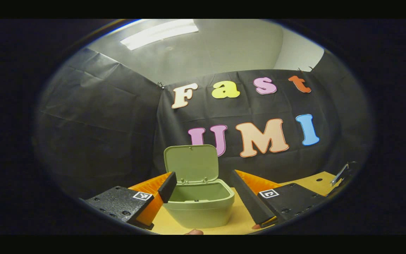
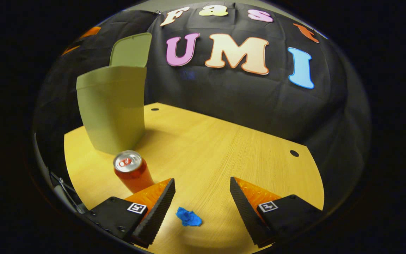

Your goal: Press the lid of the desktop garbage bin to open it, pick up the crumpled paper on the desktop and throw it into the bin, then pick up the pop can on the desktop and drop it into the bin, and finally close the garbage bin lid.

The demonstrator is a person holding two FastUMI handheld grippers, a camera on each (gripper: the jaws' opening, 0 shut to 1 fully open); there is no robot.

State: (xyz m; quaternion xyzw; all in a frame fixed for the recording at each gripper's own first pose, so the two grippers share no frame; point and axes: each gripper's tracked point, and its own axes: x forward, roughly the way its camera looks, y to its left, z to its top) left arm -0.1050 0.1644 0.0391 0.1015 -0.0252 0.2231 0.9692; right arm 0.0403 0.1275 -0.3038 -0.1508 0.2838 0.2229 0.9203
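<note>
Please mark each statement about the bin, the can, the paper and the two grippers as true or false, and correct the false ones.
1. The garbage bin has its lid raised. True.
2. The pop can lies on its side. False: it stands upright on the table.
3. The crumpled paper is inside the bin. False: it lies on the table, between the fingers of the right gripper.
4. The right gripper is open. True.
5. The left gripper is shut on the lid. False: it is open, with the bin ahead between its fingers.
</note>
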